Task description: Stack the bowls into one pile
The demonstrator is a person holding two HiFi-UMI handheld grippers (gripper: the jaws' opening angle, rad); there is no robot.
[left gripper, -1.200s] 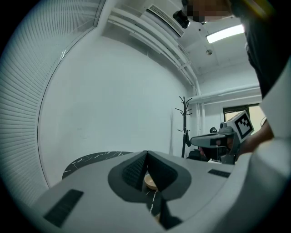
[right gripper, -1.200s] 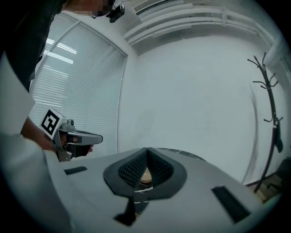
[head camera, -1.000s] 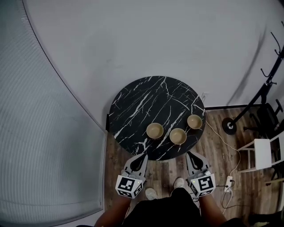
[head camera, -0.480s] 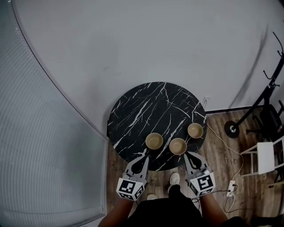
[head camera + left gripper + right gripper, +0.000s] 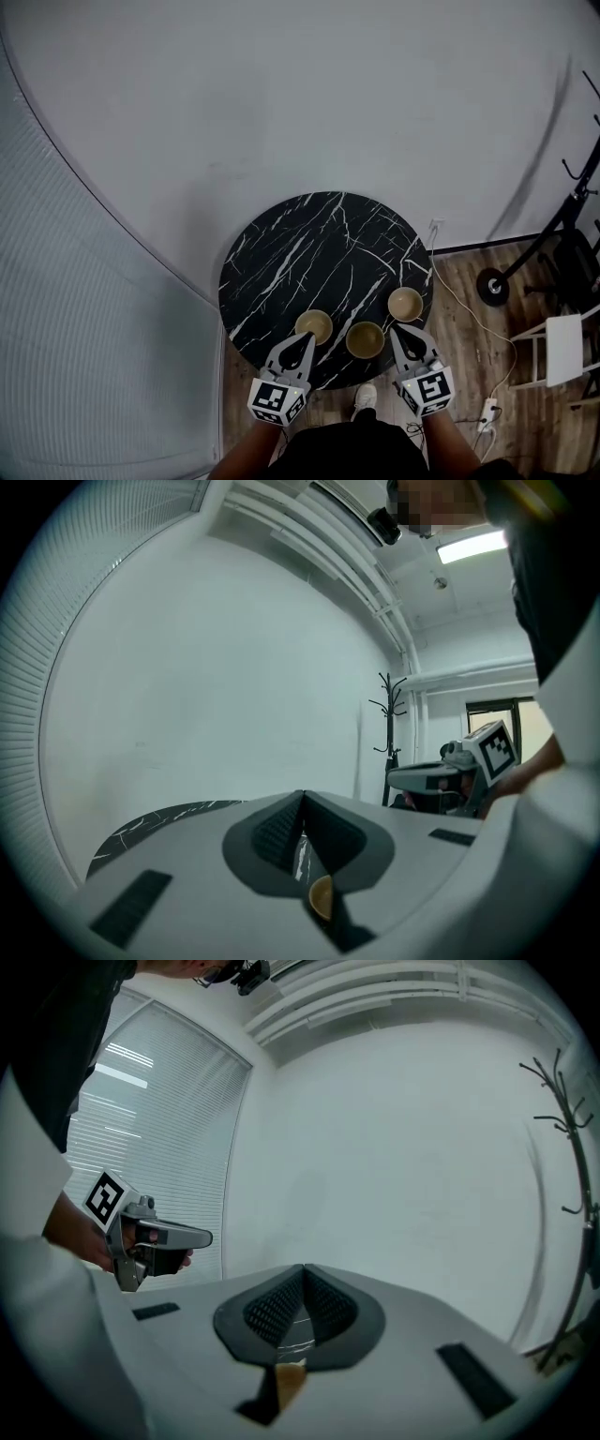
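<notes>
— Our claws are closer to the black table (image 5: 309,244) now than before.
— Yes! Our left claw (image 5: 307,337) and right claw (image 5: 395,331) are both pinched together, holding nothing.
— On the table we see the left bowl (image 5: 313,326) at six o'clock, the middle bowl (image 5: 365,339) at five and the right bowl (image 5: 405,304) at four, all apart.

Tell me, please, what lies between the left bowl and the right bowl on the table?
The middle bowl, set slightly nearer the person; the head view shows it.

dim, soft shadows — fisheye-warped edges
</notes>
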